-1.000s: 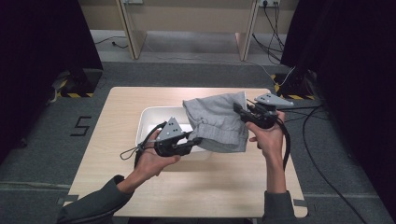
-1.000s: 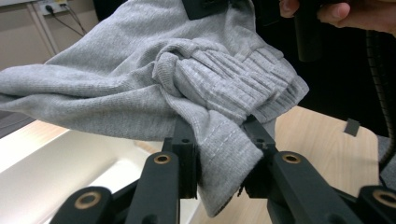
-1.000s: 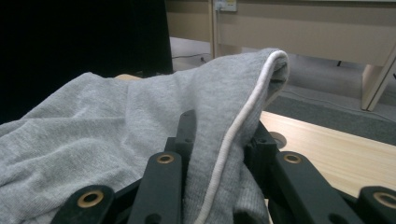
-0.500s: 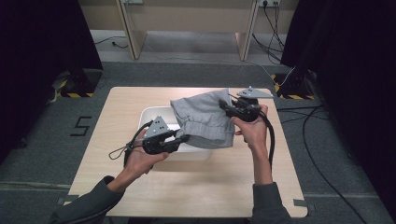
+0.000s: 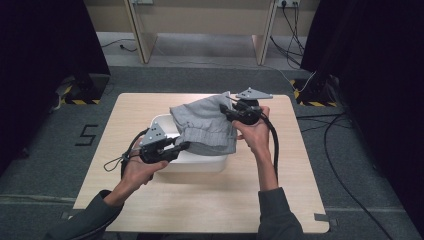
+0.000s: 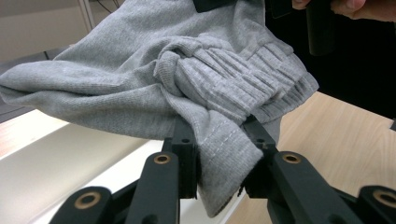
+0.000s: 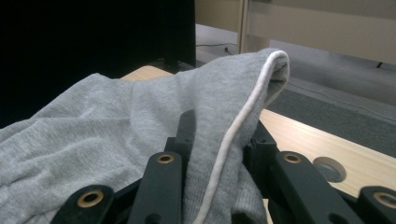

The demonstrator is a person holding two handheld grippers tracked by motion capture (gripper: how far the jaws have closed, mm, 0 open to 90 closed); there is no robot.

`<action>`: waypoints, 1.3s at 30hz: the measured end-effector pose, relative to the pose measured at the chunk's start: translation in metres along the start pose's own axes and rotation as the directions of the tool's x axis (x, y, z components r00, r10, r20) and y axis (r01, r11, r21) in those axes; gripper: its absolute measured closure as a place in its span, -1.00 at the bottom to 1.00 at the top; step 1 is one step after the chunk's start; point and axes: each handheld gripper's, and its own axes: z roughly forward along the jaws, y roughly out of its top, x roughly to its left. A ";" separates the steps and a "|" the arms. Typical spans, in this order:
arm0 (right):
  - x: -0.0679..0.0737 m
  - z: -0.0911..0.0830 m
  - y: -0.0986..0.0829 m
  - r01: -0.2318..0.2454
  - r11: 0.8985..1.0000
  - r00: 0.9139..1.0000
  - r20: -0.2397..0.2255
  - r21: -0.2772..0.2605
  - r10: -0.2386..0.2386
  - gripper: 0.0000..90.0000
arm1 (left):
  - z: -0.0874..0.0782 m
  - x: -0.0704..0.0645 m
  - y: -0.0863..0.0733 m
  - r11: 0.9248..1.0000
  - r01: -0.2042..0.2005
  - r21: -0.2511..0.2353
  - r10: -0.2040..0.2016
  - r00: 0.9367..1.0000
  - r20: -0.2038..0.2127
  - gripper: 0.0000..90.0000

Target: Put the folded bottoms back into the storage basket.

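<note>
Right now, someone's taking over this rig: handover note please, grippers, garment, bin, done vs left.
Left gripper: shut on the grey garment at its ribbed hem.
Right gripper: shut on the grey garment at the edge with the white cord.
Garment hangs bunched between both grippers, above the white bin on the table.
Done: lifted with two grips.
Left: probably lower it into the bin, then release.

A pale wooden rectangular worktop (image 5: 150, 107) stands on grey carpeted floor (image 5: 200, 80). Directly on it sits a white rectangular plastic tub (image 5: 195, 162), just left of its middle. A small round hole (image 7: 329, 169), perhaps a cable port, shows in the board near one edge.
</note>
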 end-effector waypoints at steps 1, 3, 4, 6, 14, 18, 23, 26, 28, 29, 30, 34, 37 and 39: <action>0.001 0.003 0.000 0.004 1.000 1.000 -0.001 0.002 -0.004 0.62 | 0.000 0.002 -0.002 1.000 0.003 0.001 -0.003 1.000 -0.002 0.58; 0.004 0.009 0.001 0.004 1.000 1.000 -0.008 0.011 -0.004 0.62 | -0.001 0.005 -0.005 1.000 0.014 0.004 -0.014 1.000 -0.006 0.58; 0.005 0.012 0.000 0.004 1.000 1.000 -0.011 0.014 -0.004 0.62 | -0.001 0.007 -0.006 1.000 0.016 0.006 -0.016 1.000 -0.007 0.58; 0.006 0.017 0.000 0.006 1.000 1.000 -0.016 0.017 -0.006 0.62 | -0.002 0.010 -0.010 1.000 0.023 0.011 -0.023 1.000 -0.010 0.58; 0.011 0.039 -0.006 0.005 0.999 0.999 -0.043 0.052 -0.002 0.62 | -0.004 0.022 -0.024 0.998 0.053 0.033 -0.052 0.998 -0.025 0.58; 0.014 0.049 -0.010 0.019 0.997 0.999 -0.048 0.073 -0.015 0.62 | -0.003 0.026 -0.031 0.997 0.064 0.049 -0.063 0.998 -0.030 0.58; 0.015 0.060 -0.017 0.011 0.995 0.999 -0.053 0.097 -0.006 0.62 | 0.001 0.032 -0.041 0.994 0.083 0.069 -0.081 0.996 -0.033 0.58; 0.014 0.064 -0.022 0.001 0.994 0.999 -0.054 0.110 0.005 0.62 | 0.005 0.035 -0.046 0.992 0.093 0.084 -0.090 0.995 -0.038 0.58; 0.015 0.067 -0.025 0.000 0.993 0.998 -0.055 0.121 0.007 0.62 | 0.007 0.037 -0.050 0.991 0.098 0.094 -0.095 0.995 -0.039 0.58; 0.015 0.068 -0.027 -0.003 0.992 0.998 -0.054 0.129 0.010 0.62 | 0.008 0.038 -0.052 0.990 0.103 0.098 -0.100 0.994 -0.039 0.58; 0.014 0.070 -0.028 -0.004 0.990 0.999 -0.052 0.139 0.012 0.62 | 0.009 0.038 -0.053 0.989 0.105 0.103 -0.102 0.994 -0.038 0.58; 0.012 0.077 -0.035 -0.013 0.986 0.998 -0.051 0.169 0.022 0.62 | 0.012 0.040 -0.059 0.986 0.109 0.128 -0.105 0.994 -0.043 0.58; 0.013 0.083 -0.040 -0.008 0.981 0.998 -0.053 0.194 0.018 0.62 | 0.013 0.040 -0.062 0.984 0.109 0.143 -0.103 0.993 -0.050 0.57; 0.014 0.086 -0.041 -0.010 0.979 0.998 -0.052 0.205 0.021 0.62 | 0.014 0.041 -0.064 0.982 0.115 0.151 -0.108 0.993 -0.052 0.57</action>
